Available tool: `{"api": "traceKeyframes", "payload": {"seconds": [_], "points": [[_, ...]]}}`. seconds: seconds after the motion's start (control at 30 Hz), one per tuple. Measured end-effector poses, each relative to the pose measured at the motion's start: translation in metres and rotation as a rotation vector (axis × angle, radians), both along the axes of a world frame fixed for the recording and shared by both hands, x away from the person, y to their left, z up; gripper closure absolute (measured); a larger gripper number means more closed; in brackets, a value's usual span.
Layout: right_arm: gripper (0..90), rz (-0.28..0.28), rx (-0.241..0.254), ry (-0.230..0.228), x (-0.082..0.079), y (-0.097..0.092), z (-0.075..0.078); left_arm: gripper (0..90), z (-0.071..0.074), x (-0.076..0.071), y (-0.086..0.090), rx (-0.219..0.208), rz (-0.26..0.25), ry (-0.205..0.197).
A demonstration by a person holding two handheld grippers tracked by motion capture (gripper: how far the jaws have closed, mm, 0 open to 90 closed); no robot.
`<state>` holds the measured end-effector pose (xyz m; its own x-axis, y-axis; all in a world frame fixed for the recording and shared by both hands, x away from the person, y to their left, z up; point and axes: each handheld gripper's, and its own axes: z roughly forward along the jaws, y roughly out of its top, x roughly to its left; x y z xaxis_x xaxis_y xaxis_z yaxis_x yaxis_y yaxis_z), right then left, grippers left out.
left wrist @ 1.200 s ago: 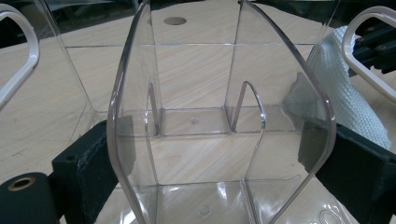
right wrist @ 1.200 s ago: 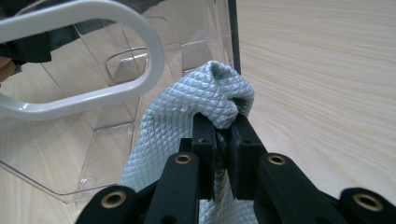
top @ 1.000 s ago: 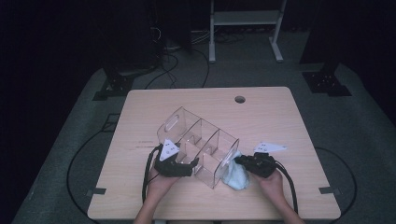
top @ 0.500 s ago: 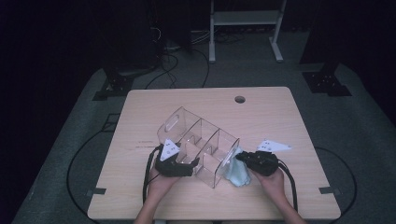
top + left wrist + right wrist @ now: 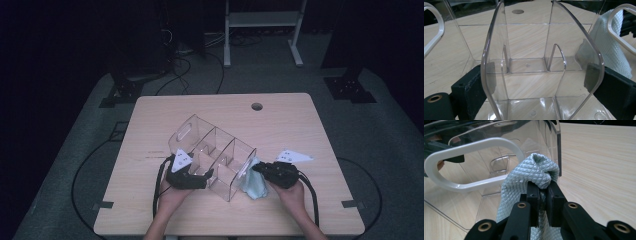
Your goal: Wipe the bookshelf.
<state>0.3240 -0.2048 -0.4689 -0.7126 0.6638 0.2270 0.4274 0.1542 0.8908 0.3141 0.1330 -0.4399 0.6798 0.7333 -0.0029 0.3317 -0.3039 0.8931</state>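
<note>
A clear plastic organizer [image 5: 212, 147] with several compartments sits tilted at the middle of the table. My left gripper [image 5: 206, 175] clamps one compartment from the near side. In the left gripper view its jaws press on the two outer walls of that organizer [image 5: 541, 37] section, around my left gripper [image 5: 541, 85]. My right gripper [image 5: 256, 168] is shut on a bunched pale blue cloth [image 5: 251, 186]. The cloth [image 5: 534, 173], pinched in my right gripper [image 5: 542, 188], rests against the organizer's end wall [image 5: 474, 195], beside its white-rimmed handle opening [image 5: 471, 185].
The wooden table [image 5: 300, 125] has a round cable hole [image 5: 257, 106] at the back. Cables trail from both grippers over the front edge. A white stand [image 5: 260, 20] and dark equipment stands are on the floor beyond the table.
My right gripper and the cloth have shifted slightly along the organizer's end wall. The left gripper and the organizer have stayed put.
</note>
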Motion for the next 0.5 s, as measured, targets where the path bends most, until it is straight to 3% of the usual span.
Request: {"api": "traceKeyframes", "payload": {"seconds": [0.13, 0.33, 0.5], "points": [[81.6, 0.001, -0.010, 0.027, 0.001, 0.001, -0.008, 7.1, 0.000, 0.000, 0.000, 0.000, -0.001, 0.000], [81.6, 0.015, -0.013, -0.027, -0.006, 0.004, 0.006, 7.1, 0.000, 0.000, 0.000, 0.001, -0.002, 0.001], [81.5, 0.025, -0.015, 0.014, -0.005, 0.005, -0.004, 7.1, 0.000, 0.000, 0.000, 0.003, -0.001, 0.003]]}}
